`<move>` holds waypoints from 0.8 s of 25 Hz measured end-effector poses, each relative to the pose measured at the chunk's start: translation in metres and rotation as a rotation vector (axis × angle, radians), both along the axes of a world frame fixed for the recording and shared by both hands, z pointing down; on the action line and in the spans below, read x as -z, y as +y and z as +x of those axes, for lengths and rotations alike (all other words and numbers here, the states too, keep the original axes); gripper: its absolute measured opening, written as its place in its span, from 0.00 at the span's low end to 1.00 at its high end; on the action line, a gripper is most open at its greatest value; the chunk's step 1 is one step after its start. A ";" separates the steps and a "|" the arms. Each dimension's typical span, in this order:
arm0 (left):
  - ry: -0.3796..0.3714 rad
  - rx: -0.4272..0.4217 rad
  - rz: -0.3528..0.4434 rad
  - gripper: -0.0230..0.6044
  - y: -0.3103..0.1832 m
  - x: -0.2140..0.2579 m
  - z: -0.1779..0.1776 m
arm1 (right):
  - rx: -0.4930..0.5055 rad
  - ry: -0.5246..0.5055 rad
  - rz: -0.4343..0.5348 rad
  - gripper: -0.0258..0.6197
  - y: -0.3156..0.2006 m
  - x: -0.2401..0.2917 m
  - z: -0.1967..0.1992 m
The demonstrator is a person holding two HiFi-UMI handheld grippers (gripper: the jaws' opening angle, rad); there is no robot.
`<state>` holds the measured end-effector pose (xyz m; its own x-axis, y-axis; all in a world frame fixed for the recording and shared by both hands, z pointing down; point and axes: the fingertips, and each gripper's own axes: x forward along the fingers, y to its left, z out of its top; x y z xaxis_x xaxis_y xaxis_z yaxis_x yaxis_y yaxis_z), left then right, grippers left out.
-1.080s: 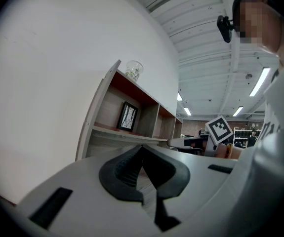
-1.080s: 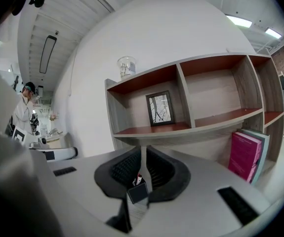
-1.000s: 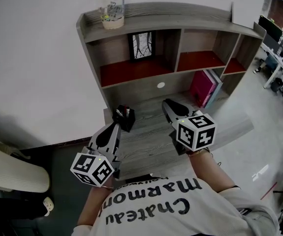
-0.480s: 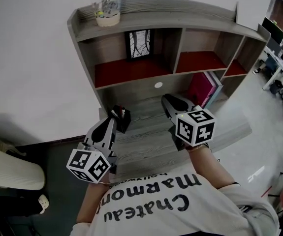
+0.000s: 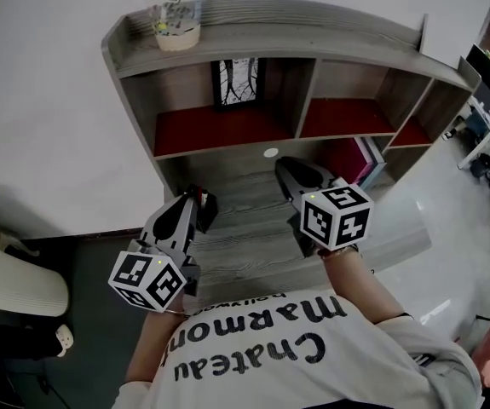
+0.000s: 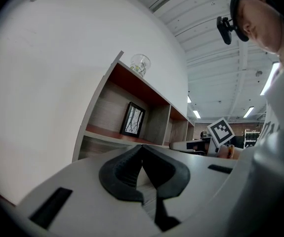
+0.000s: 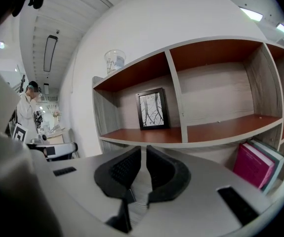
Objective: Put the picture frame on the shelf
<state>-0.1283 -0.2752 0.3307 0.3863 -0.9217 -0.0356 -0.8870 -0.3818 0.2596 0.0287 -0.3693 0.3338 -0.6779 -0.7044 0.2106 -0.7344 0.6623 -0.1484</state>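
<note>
**Frame stands on the shelf; both grippers empty over the worktop**

The picture frame [image 5: 237, 82] stands upright at the back of the left compartment of the shelf [image 5: 195, 133], resting on its red board and close to the divider on that compartment's right side. Nothing touches it.

The left gripper [image 5: 195, 201] hangs low over the grey worktop [image 5: 245, 228], well short of the shelf. Its own view shows the dark pads meeting at the tips with nothing between them. The right gripper [image 5: 285, 170] sits beside it over the same worktop, pointing towards the shelf. Its pads are drawn together to a thin slit, and only the worktop shows through.

A clear cup [image 5: 173, 15] stands on the top board above the frame. Pink books [image 5: 360, 156] lean in the lower bay to the right.

Judged from how things lie, the placing step looks done, and this moment reads as the end of the task or the pull-back from it. If anything remains, it would be a check that the frame stands steady. That would call for a careful reach into the left compartment, clear of the divider and the board above, without knocking the frame
</note>
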 end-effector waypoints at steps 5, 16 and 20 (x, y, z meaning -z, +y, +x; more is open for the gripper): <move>-0.011 0.014 -0.006 0.06 0.003 0.004 -0.001 | 0.027 -0.006 -0.008 0.11 0.002 -0.001 -0.005; -0.023 0.008 -0.001 0.06 0.013 0.006 -0.001 | 0.041 -0.001 0.007 0.11 0.016 0.002 -0.008; -0.028 -0.008 0.002 0.06 0.015 0.007 0.004 | 0.033 -0.002 0.005 0.11 0.019 0.002 -0.003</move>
